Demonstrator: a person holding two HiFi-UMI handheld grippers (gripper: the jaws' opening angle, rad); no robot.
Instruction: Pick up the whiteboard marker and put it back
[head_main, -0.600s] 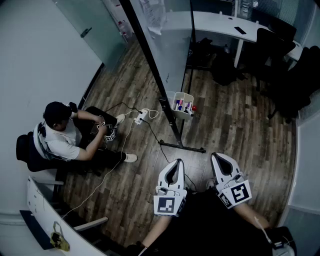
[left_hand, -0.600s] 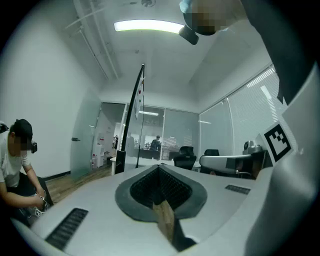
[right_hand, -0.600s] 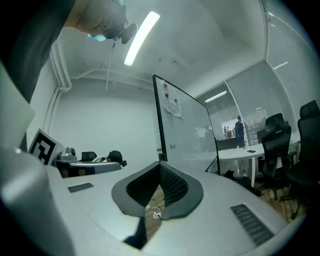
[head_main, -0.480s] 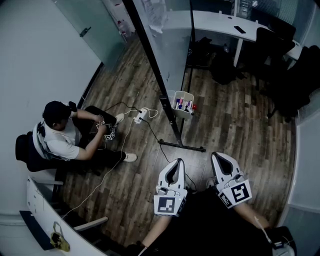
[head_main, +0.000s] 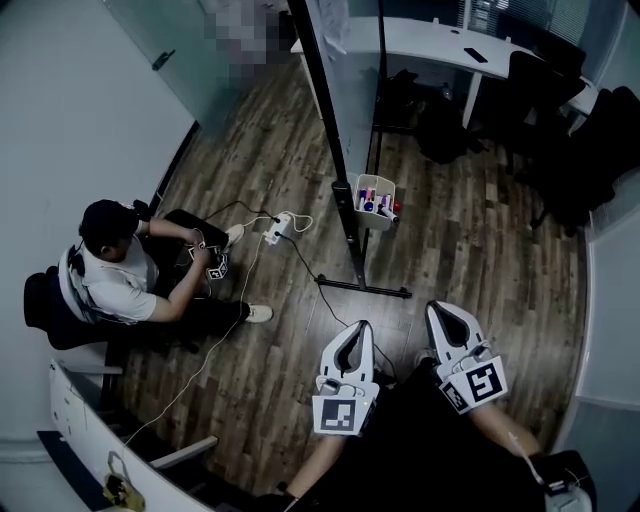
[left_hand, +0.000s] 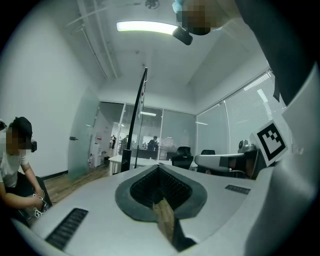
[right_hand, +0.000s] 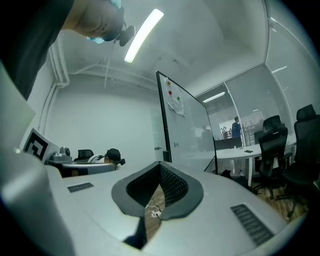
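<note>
A small white basket hangs low on the whiteboard's stand, with several coloured markers standing in it. The whiteboard rises at the top middle of the head view and shows as an upright panel in the right gripper view. My left gripper and right gripper hover side by side at the bottom, well short of the basket. Both point level toward the board, jaws shut, nothing between them.
A person sits on a chair at the left, holding a small marked cube. A power strip and cables lie on the wood floor. A white desk and dark office chairs fill the back right. Another desk edge is at the bottom left.
The head view has shifted: whiteboard, stand and basket sit slightly further right and up in the picture. Both grippers stay in much the same place, still shut and empty.
</note>
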